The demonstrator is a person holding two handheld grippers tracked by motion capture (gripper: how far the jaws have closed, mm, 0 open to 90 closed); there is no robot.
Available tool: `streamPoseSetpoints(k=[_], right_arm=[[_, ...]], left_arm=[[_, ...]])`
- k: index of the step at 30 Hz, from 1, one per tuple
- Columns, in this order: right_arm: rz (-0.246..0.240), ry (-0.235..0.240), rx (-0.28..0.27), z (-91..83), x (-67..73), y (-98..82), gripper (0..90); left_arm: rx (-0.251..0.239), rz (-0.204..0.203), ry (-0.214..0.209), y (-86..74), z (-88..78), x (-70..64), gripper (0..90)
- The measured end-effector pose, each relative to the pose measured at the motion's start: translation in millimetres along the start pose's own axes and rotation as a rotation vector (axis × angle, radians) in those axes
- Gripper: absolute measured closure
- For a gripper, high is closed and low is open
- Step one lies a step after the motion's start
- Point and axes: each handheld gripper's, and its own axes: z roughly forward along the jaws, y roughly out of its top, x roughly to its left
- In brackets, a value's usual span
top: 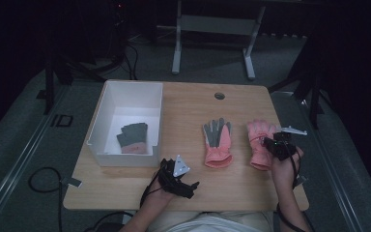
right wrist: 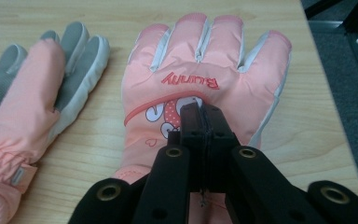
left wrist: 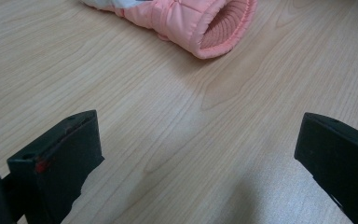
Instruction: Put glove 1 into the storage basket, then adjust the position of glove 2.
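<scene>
**Pink gloves on wooden table, white box at left**

Item 1, right-hand glove (right wrist: 200, 84): pink padded fabric, pale grey strips between the fingers, back side up. It lies flat near the table's right edge, fingers pointing away from the person. The word "Bunny" is stitched in red across the knuckles, read upside down in the right gripper view; below it sits a cartoon print with a small heart. A narrow strip of bare wood separates it from the table's right edge (top: 290, 145).

Item 2, middle glove (top: 217, 142): same pink, grey palm up, cuff toward the person, just left of item 1 with a gap of wood between them. Its ribbed cuff opening (left wrist: 226, 23) faces the left gripper.

Item 3, third glove (top: 134, 137): grey palm up, inside the white box (top: 101, 121), near the box's front wall. The box stands on the table's left side, its left wall close to that edge.

Right gripper (right wrist: 200, 114): jaws clenched together, tips over the back of item 1; whether fabric is pinched between them cannot be told.

Left gripper (left wrist: 200, 158): jaws spread wide, nothing between them, low over bare wood at the front of the table, beside the box's front corner. Open wood lies between it and item 2.
</scene>
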Motion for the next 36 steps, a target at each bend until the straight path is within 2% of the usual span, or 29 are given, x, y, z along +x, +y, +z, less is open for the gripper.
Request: streamPoseSetpoints(k=[8,10,15,16,22,24,25,26,27,28,31,33,34,36], right_arm=[[-0.008,-0.01,0.041,24.3,2.3,-10.7,88.0],[-0.021,0.003,0.042,30.7,2.2,-13.7,85.9],[-0.028,0.021,0.043,28.9,-0.5,-11.9,80.9],[-0.041,0.044,0.04,24.5,-3.3,-9.9,77.6],[-0.119,0.089,0.004,1.8,-15.0,-2.3,55.2],[-0.135,0.109,-0.01,-6.2,-19.7,0.9,51.0],[-0.142,0.134,-0.015,-9.8,-22.8,2.8,50.8],[-0.142,0.134,-0.015,-9.8,-22.8,2.8,50.8],[-0.16,0.143,-0.026,-13.2,-25.6,4.5,50.6],[-0.21,0.163,-0.019,-17.3,-31.1,8.6,49.7],[-0.265,0.191,-0.009,-20.5,-38.3,14.8,51.9],[-0.278,0.204,-0.009,-21.1,-39.2,16.4,52.7],[-0.32,0.226,-0.007,-20.4,-38.9,18.4,54.6],[-0.372,0.225,0.0,-17.0,-36.3,19.5,56.5]], left_arm=[[0.001,0.002,0.003,-0.2,-0.8,-0.2,0.3],[0.003,0.002,0.0,-0.2,-0.4,0.1,0.3],[0.001,0.003,0.002,-0.2,-1.0,-0.1,0.3],[0.002,0.002,0.002,-0.2,-1.1,0.1,0.3],[0.004,0.002,-0.001,-0.1,0.2,0.3,0.3],[0.003,0.005,-0.003,0.3,0.2,0.0,0.3],[0.003,0.005,-0.004,0.3,0.3,-0.3,0.3],[0.003,0.005,-0.004,0.3,0.3,-0.3,0.3],[0.005,0.005,-0.004,0.0,0.9,-0.6,0.3],[0.007,0.008,-0.005,-0.1,1.0,-0.4,0.3],[0.007,0.005,-0.007,-0.3,1.7,-0.6,0.3],[0.008,0.006,-0.007,-0.2,2.1,-0.2,0.3],[0.007,0.006,-0.007,-0.2,2.2,-0.1,0.3],[0.006,0.007,-0.007,0.1,2.5,-0.1,0.3]])
